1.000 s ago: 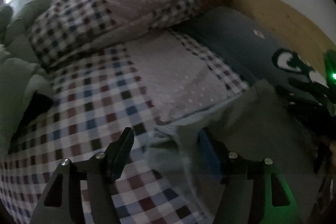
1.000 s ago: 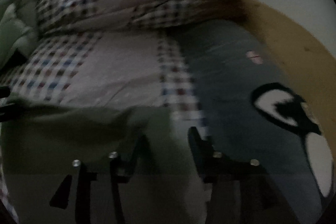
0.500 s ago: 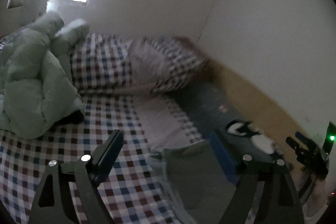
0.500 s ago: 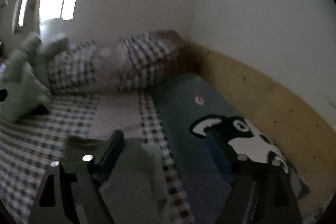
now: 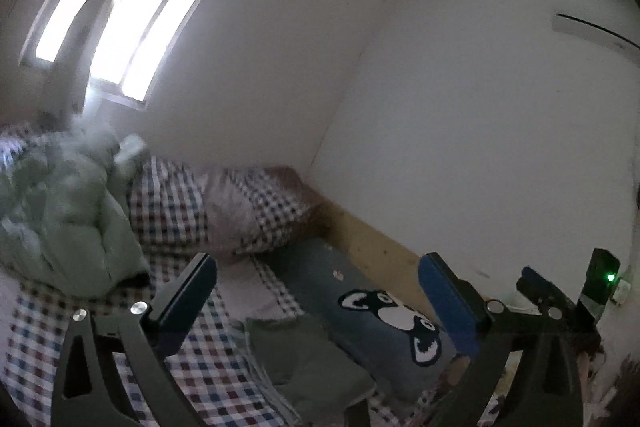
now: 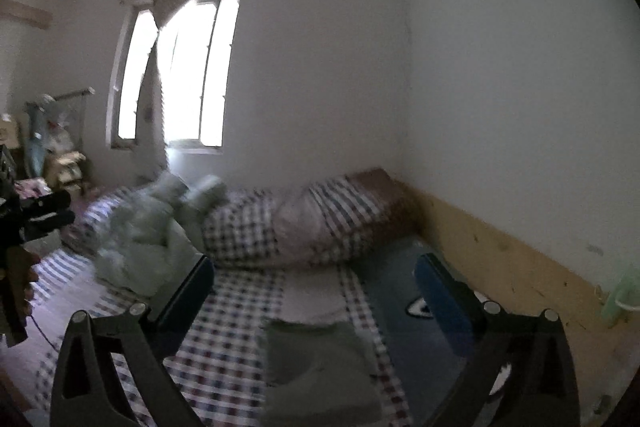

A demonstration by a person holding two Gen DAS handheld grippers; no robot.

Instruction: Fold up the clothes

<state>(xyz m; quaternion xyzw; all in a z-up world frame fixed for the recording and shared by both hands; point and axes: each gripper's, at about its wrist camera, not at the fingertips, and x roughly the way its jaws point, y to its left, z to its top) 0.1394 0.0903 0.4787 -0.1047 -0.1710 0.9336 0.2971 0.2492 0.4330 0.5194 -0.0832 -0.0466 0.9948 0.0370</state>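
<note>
A folded grey-green garment (image 5: 312,359) lies flat on the checked bed sheet (image 5: 208,379), and it also shows in the right wrist view (image 6: 320,367). My left gripper (image 5: 316,267) hangs well above and behind it, pointing level. Its jaws are opening and hold nothing. My right gripper (image 6: 316,267) is likewise raised over the garment, jaws opening with nothing between them. The right gripper (image 5: 560,295) also appears at the right edge of the left wrist view, and the left gripper (image 6: 40,215) at the left edge of the right wrist view.
A checked pillow (image 5: 224,211) and a pale green duvet (image 5: 68,227) lie at the head of the bed. A blue blanket with a dog face (image 5: 392,319) runs along the wooden side board (image 6: 512,267). White walls and a bright window (image 6: 180,75) stand behind.
Both grippers rose and drew back from the garment while their jaws widened. The garment stays lying on the bed, and the views swung up from the bed to the walls and window.
</note>
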